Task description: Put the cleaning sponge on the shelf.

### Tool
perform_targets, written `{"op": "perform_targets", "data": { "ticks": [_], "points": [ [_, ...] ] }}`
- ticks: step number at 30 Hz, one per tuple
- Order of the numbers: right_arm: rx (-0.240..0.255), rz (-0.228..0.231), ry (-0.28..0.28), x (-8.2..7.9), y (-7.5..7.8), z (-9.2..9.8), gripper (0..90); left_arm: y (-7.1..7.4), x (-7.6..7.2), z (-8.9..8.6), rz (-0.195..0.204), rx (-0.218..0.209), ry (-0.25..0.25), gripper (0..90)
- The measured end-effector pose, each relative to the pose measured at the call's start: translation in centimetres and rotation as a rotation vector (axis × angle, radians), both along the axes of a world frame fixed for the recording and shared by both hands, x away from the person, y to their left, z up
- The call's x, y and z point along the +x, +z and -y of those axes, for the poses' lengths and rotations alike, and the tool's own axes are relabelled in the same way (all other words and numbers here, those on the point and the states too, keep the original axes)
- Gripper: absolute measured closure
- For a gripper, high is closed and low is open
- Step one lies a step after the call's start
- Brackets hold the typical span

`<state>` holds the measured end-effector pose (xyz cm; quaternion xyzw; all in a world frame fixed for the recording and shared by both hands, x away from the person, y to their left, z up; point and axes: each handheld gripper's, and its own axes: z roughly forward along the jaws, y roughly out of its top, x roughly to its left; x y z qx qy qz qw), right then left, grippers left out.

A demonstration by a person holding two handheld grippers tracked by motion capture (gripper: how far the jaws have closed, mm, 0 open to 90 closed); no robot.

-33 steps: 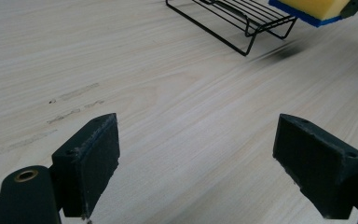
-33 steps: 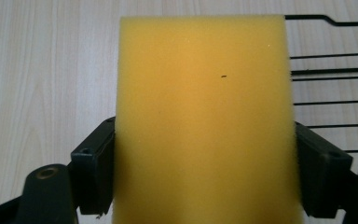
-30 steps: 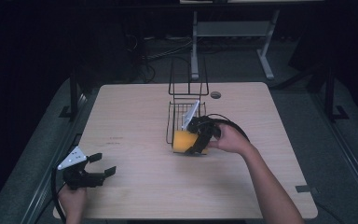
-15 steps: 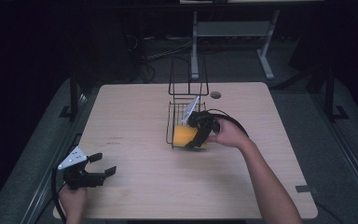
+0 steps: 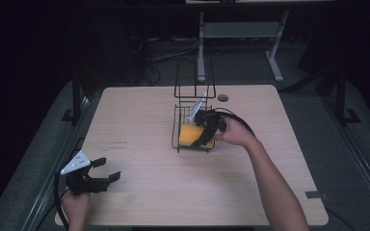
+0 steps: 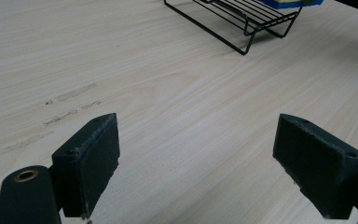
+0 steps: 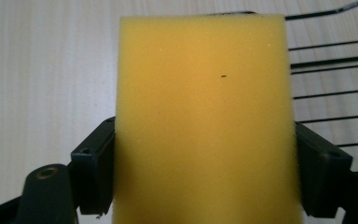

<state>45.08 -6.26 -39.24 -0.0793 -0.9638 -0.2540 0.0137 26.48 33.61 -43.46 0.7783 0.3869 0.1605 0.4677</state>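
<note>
Change: over the last second the right gripper has carried the yellow sponge slightly further in over the wire rack; the left gripper has stayed put.
Sponge: clamped by its two long sides between the right jaws, held over the rack's low basket, at its near end (whether it touches the wires I cannot tell).
Right jaws: closed on the sponge, its yellow face standing tall between them.
Left jaws: wide apart with nothing between them, well clear of the rack toward the person's left, near the worktop edge.
Handling: likely light, soft foam that gives under pressure; the side grip looks sound, and a hard squeeze would only buckle it.
Edges: the rack's tall wire loop rises just behind the sponge and its rim wires run beside it.
Open room: bare worktop on every side of the rack, most of it toward the left gripper.
</note>
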Motion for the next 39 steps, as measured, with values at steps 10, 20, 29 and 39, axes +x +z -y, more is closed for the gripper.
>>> {"op": "perform_targets", "data": {
  "ticks": [10,20,29,39],
  "points": [
    [-0.019,0.011,-0.006,1.5,0.2,-1.0,21.4,0.0,0.0,-0.1,0.0,0.0,-0.001,14.1],
    [-0.059,0.005,-0.003,2.5,-0.7,-1.7,21.4,0.0,0.0,-0.3,0.002,-0.007,0.004,14.1],
    [-0.071,0.004,-0.002,2.7,-1.8,-2.4,21.2,0.0,0.1,-0.3,-0.002,-0.009,0.004,14.1],
    [-0.076,-0.006,-0.005,2.7,-2.3,-2.6,20.0,0.0,0.0,-0.4,-0.001,-0.01,0.004,14.1]
  ]
}}
